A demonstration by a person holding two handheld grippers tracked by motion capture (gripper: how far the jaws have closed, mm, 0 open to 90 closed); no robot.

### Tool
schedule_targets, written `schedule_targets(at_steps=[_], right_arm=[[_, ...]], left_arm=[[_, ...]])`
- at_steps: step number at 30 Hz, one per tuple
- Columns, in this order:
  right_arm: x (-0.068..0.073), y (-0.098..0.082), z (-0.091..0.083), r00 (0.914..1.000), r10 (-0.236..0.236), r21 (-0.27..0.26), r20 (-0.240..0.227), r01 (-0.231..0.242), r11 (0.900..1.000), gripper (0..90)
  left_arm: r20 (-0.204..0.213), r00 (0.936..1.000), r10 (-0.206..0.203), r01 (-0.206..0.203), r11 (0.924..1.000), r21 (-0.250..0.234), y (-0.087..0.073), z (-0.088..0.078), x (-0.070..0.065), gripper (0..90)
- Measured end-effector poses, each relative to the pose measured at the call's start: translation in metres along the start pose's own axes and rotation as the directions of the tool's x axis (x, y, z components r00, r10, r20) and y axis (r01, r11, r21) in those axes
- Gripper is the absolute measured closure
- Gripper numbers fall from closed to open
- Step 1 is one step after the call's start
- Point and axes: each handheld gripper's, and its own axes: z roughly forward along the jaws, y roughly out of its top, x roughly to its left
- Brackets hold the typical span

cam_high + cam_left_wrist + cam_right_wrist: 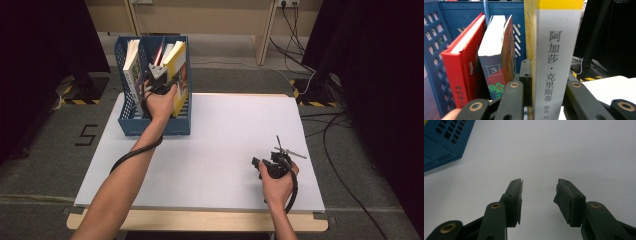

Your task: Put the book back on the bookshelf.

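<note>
A blue file rack (pixel 131 125) stands at the table's far left corner with several books upright in it. My left gripper (pixel 159 75) reaches into the rack's right side and is shut on a book with a yellow cover and a white spine (pixel 179 62). In the left gripper view that spine (pixel 555 50) stands upright between the jaws of the left gripper (pixel 549 82), with a red book (pixel 459 70) and a thicker paperback (pixel 496 62) leaning to its left. My right gripper (pixel 265 164) rests low over the table at the front right; its pads (pixel 517 195) stand apart around nothing.
The white table top (pixel 215 135) stretches between the two hands. A white book (pixel 131 65) stands in the rack's left compartment. The rack's corner (pixel 444 140) lies to the upper left in the right gripper view. Cables (pixel 300 45) run over the floor behind the table.
</note>
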Motion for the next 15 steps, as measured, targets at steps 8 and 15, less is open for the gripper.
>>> schedule_targets(at_steps=[8,15], right_arm=[[0.0005,-0.0001,0.0005,0.9999,0.015,0.004,-0.007,-0.014,1.000,55.7],[0.0008,-0.0012,0.0024,1.0000,0.000,0.008,-0.004,0.000,1.000,55.7]], left_arm=[[0.002,1.0000,0.002,-0.002,0.9999,0.013,-0.0036,0.0064,0.0022,75.5],[-0.004,1.0000,0.006,-0.006,0.9999,0.014,-0.0052,0.0101,0.0021,75.5]])
